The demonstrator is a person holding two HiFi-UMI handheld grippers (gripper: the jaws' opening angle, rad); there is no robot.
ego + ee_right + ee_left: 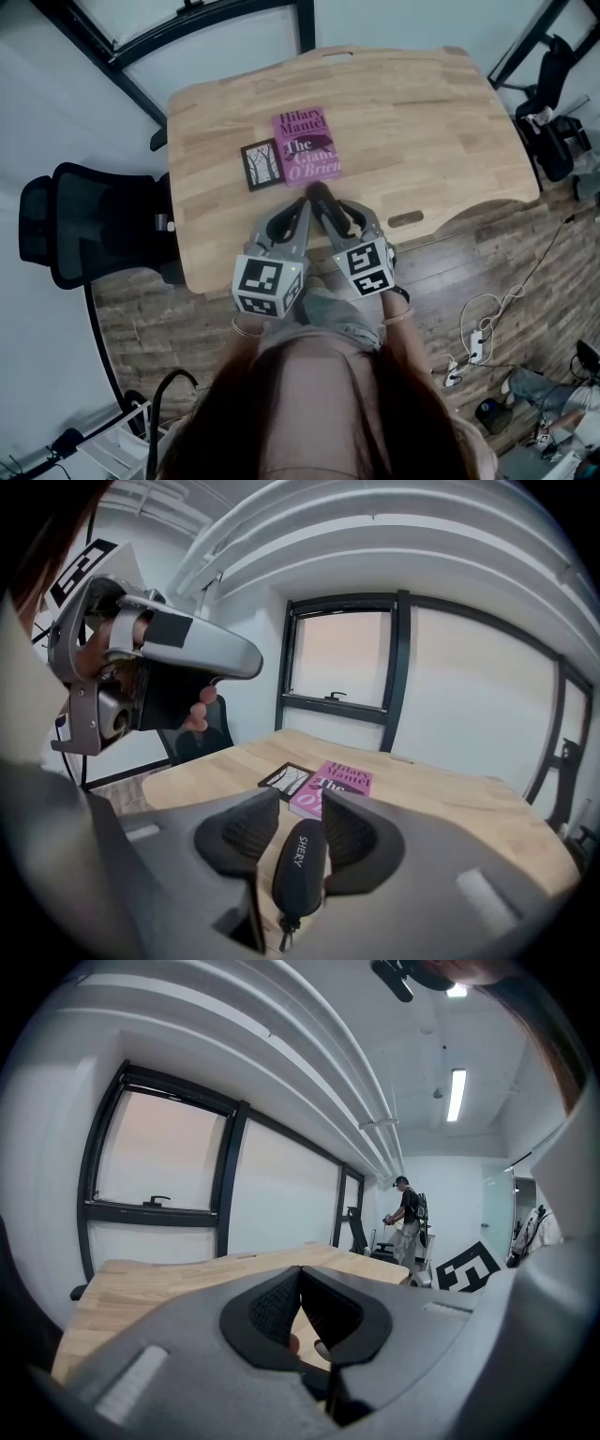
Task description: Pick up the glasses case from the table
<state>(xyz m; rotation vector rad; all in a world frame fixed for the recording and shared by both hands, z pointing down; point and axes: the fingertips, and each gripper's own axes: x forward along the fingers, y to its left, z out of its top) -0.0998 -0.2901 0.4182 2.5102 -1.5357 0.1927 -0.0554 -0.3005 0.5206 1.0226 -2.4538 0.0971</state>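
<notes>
The left tool [300,1271] points nearly level, with its jaws closed together. Just beside it, the right tool [301,799] tilts slightly downward, jaws standing apart. Both reach forward, converging at their tips.

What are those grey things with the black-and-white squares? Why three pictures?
A person holds grey tongs in each hand; the patterned cubes belong to them. One picture looks down from a camera on the person's head. The other two come from cameras riding on the tongs. On the wooden table lie a pink book, a small dark card and a black glasses case. The left tongs are shut and empty. The right tongs are open, with the case between them, not squeezed.
</notes>
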